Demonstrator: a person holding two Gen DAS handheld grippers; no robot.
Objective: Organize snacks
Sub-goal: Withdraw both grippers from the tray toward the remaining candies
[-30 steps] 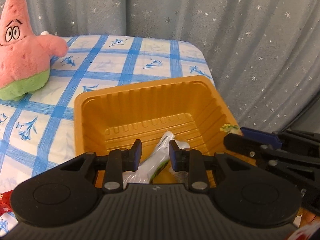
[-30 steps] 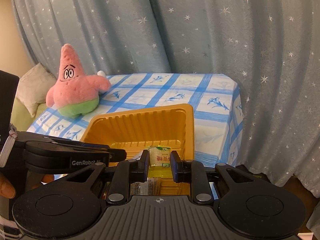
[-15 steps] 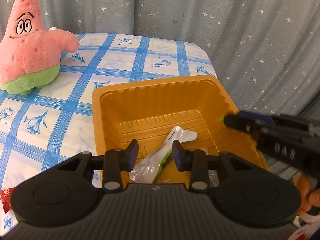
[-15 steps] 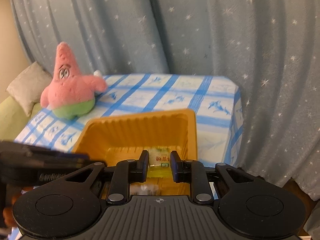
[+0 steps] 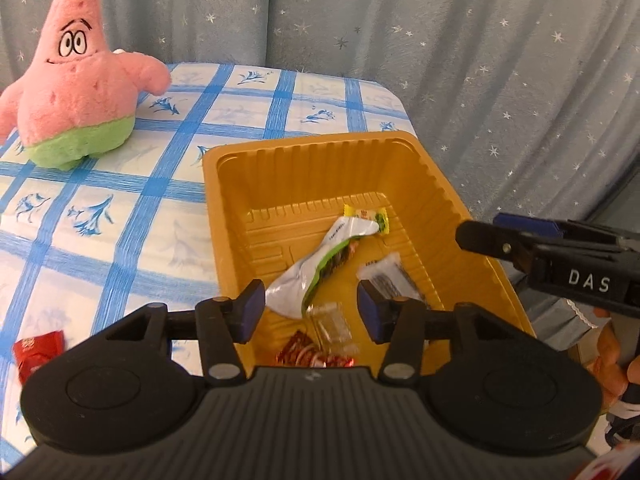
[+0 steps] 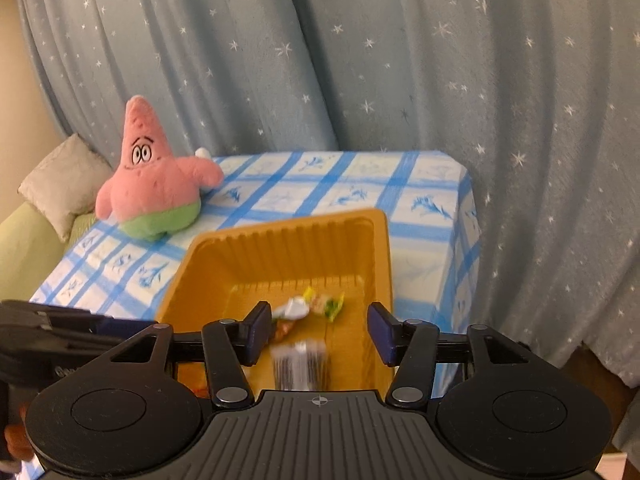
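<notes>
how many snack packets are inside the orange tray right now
5: yellow candy at the far end, silver-green packet mid-tray, dark-striped clear packet to its right, small clear wrapper and red packet nearest. More may hide behind the left gripper.

a grey-blue curtain [image 6: 400, 60] sprinkled with small white stars hangs in folds across the whole back. in front of it stands a table under a white cloth [image 5: 120, 208] with blue checks and little blue flower prints. a pink star plush [image 6: 154, 176] sits upright on the cloth. at far left, a beige cushion [image 6: 60, 184] rests on a pale green sofa [image 6: 24, 248] against a cream wall [image 6: 16, 80].
</notes>
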